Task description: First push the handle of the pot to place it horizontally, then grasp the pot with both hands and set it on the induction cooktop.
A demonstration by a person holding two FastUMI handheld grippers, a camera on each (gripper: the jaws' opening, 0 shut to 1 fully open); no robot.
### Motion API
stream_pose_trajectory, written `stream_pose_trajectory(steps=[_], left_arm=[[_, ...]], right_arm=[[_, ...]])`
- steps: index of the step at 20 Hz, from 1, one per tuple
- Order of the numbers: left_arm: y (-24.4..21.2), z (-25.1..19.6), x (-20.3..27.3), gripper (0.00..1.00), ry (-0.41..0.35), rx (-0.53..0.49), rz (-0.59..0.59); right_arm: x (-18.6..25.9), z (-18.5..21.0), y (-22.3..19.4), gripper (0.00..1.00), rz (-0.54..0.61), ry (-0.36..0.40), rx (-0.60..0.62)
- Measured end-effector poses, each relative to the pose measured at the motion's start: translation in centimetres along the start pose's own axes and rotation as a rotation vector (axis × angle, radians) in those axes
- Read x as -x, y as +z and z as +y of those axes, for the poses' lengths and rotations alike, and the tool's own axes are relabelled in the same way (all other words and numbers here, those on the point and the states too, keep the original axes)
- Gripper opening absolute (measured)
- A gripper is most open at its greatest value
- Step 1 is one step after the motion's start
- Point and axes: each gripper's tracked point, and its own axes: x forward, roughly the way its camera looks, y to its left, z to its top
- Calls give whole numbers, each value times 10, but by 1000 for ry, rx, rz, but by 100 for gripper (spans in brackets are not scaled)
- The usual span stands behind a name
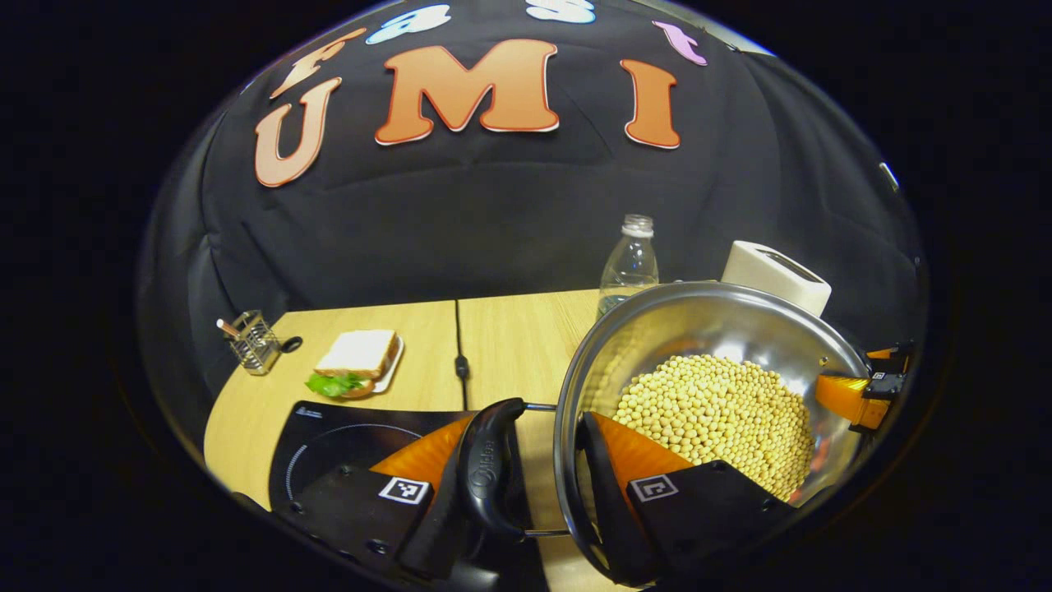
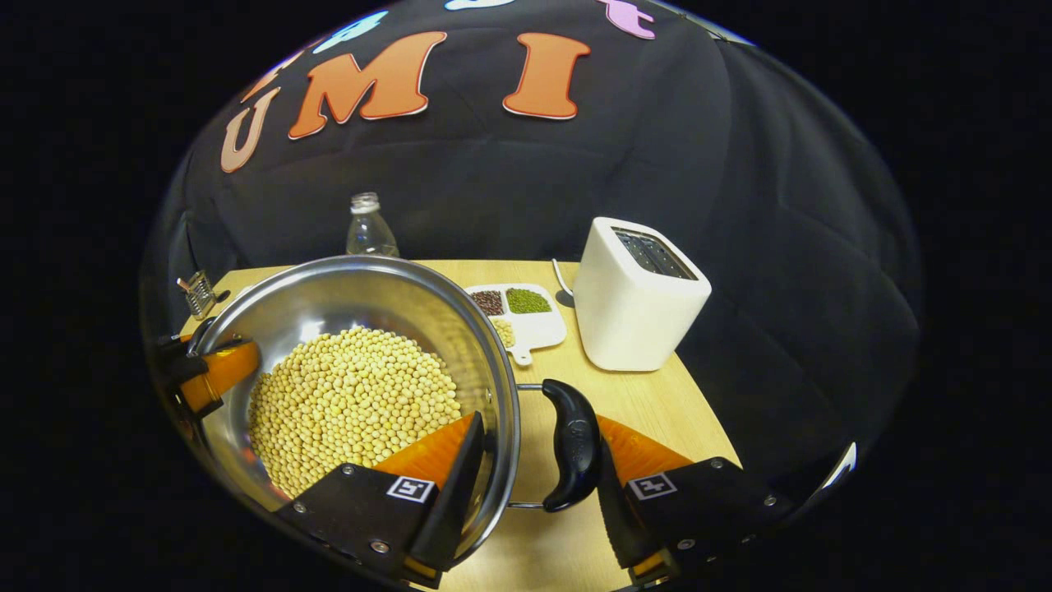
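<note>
Pot of beans hangs just above-right of cooktop, your left tool and right tool each pinching rim plus side handle. Risk: tilt on lowering spills beans; uneven descent lands pot off cooktop onto table.

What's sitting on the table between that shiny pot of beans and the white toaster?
In the right gripper view, a white divided dish of dark, green and pale beans lies between the pot and the toaster, with bare tabletop around it.

Beans in pot
</note>
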Motion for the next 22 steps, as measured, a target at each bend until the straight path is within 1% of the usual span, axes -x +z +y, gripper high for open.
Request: stream_pose_trajectory(steps=[1,2,3,4,5,6,7,8,9,10,11,13,14,15,16,17,18,19,20,21,22], left_arm=[[3,10,6,74,9,2,-4],[4,21,10,77,18,5,-3],[6,32,14,74,26,9,-6],[8,43,18,71,33,8,-6],[10,51,23,74,41,11,-9],[12,61,29,74,50,13,-12],[11,73,33,74,61,16,-16],[12,85,38,77,71,18,-17],[12,97,42,77,83,22,-18],[13,109,46,74,94,25,-18],[13,120,52,74,105,30,-21],[14,142,61,74,125,38,-24],[14,153,65,74,135,38,-27],[14,162,69,71,146,38,-30],[15,171,74,74,155,39,-32],[14,180,77,74,164,43,-33],[14,189,80,74,172,45,-34],[13,198,84,74,181,49,-36],[12,206,87,74,189,54,-37],[10,215,90,71,197,58,-35],[8,223,92,77,205,64,-36]], right_arm=[[5,7,3,71,-2,7,3],[9,19,7,71,-5,18,10],[12,26,10,71,-8,26,13],[15,36,13,66,-12,33,19],[20,45,16,71,-16,39,22],[22,55,21,71,-21,44,29],[26,65,25,66,-23,53,36],[29,75,28,67,-22,63,44],[30,85,31,71,-22,75,49],[32,95,34,71,-23,86,57],[33,104,36,67,-27,98,64],[42,127,41,67,-36,115,71],[44,137,43,71,-34,124,80],[48,145,44,71,-36,131,81],[51,154,46,71,-35,139,88],[53,161,47,66,-38,146,89],[53,169,50,67,-39,153,99],[55,178,52,71,-41,159,101],[54,188,54,66,-45,165,108],[55,196,53,66,-44,172,110],[55,204,54,66,-43,179,111]])
